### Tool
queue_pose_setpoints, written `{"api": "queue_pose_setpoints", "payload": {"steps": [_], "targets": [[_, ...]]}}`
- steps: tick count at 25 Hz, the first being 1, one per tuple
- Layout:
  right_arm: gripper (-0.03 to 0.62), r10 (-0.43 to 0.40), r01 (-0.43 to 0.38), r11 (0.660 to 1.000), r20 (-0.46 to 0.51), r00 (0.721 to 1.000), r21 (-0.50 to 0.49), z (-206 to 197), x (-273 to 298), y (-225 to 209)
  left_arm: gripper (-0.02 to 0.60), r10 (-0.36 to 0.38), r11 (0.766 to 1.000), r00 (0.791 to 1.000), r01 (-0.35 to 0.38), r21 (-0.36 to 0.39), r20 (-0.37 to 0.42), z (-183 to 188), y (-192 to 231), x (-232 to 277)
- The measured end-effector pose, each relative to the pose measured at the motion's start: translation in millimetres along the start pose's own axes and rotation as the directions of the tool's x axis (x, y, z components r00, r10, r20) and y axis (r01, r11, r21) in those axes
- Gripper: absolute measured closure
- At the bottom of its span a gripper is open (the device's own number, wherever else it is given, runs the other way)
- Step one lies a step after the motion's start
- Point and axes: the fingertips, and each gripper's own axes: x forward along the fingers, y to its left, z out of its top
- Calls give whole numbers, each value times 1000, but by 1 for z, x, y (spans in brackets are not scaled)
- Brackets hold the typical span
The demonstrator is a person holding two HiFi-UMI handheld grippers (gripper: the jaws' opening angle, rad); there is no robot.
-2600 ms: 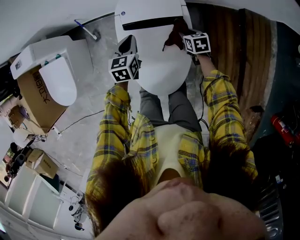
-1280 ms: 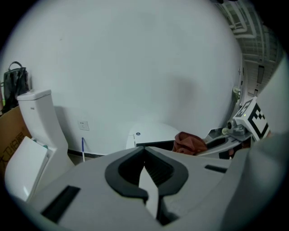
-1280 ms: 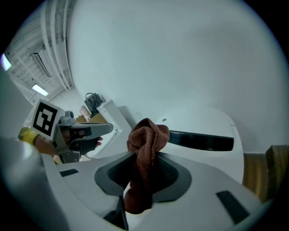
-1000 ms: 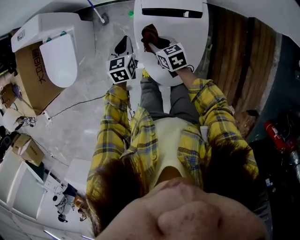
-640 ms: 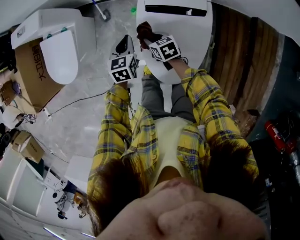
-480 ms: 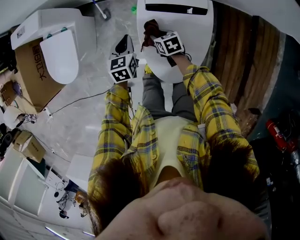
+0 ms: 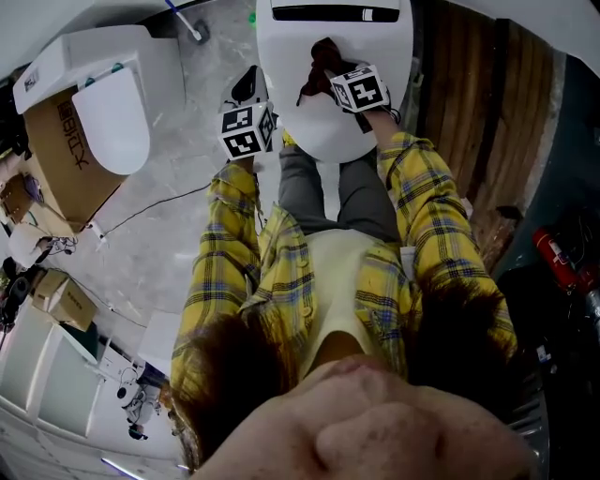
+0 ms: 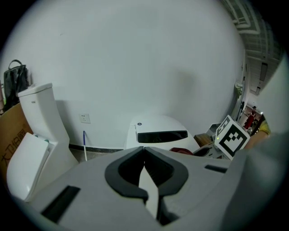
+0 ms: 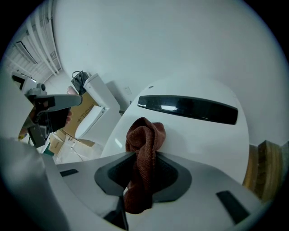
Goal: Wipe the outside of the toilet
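A white toilet with a closed lid and a black strip at its back stands at the top of the head view. My right gripper is shut on a brown cloth that presses on the middle of the lid. In the right gripper view the cloth bunches up between the shut jaws of my right gripper, in front of the lid. My left gripper hangs beside the toilet's left edge. Its own view shows the left gripper shut on nothing, with the toilet beyond.
A second white toilet sits on a cardboard box at left. A blue-handled stick leans by the wall. Dark wooden boards lie right of the toilet, a red extinguisher farther right. A cable crosses the floor.
My right gripper has dragged the brown cloth across the lid, from its right side to its left edge and back toward the middle. The left gripper has stayed beside the toilet.
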Motion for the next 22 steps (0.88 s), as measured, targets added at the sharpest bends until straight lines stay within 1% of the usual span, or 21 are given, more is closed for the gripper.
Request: {"api": "queue_pose_setpoints", "payload": {"steps": [5,11,17,22], "targets": [[473,-40,39,999,6,999,14,-15,-21,-29,574,-38,999,999,38,37,-13,5,-24,11],[473,-98,98,994,2,995,41,-38,-44,-70,574,-80,994,996,82,77,-35,3,-48,24],[473,-146,145,984,4,989,107,-58,-66,-104,574,-114,987,992,119,111,-44,5,-71,35],[473,-175,174,975,-5,985,137,-73,-79,-125,574,-134,982,989,141,123,-60,6,-86,41]]}}
